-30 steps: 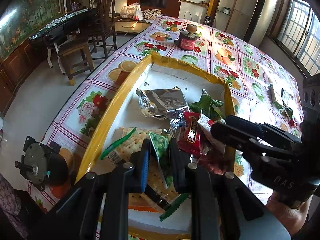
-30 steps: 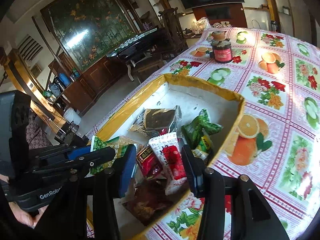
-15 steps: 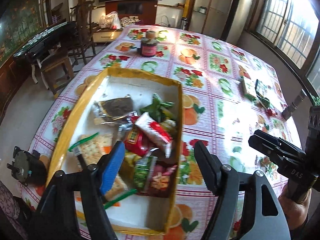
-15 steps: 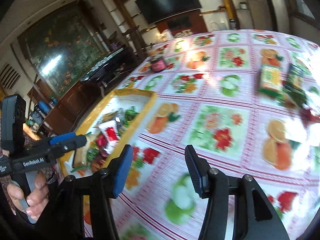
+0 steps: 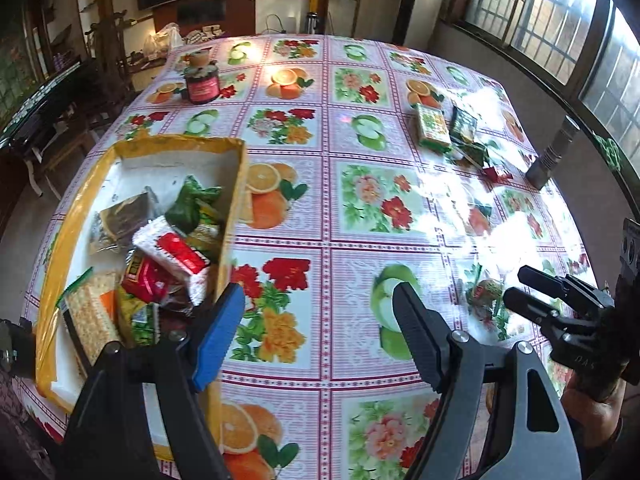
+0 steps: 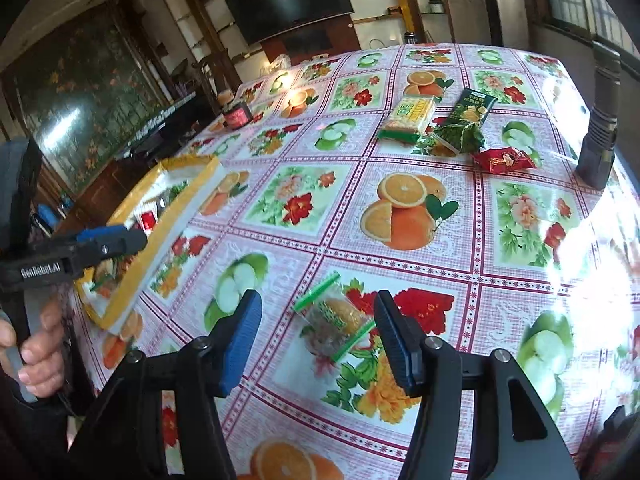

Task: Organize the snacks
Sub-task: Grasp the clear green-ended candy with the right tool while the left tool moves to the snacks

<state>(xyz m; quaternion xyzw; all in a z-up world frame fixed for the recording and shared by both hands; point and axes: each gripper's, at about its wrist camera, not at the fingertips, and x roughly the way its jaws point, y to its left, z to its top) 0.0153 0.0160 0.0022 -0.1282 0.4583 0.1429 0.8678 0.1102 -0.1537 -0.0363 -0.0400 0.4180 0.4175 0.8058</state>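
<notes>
Both grippers have left the box (image 5: 236, 184); right gripper (image 6: 316, 340), jaws opening and empty, should straddle the clear packet (image 6: 336, 320) squarely; left gripper (image 5: 320, 332) opening, empty.

My left gripper (image 5: 316, 320) is black, with silver pivot screws, one blue ribbed pad at 9 o'clock and one black pad at 3. "GenRobot.AI" runs in white along its side. My right gripper (image 6: 318, 338) matches: blue pad, dark pad, silver screws; its body is stamped "DAS".
</notes>
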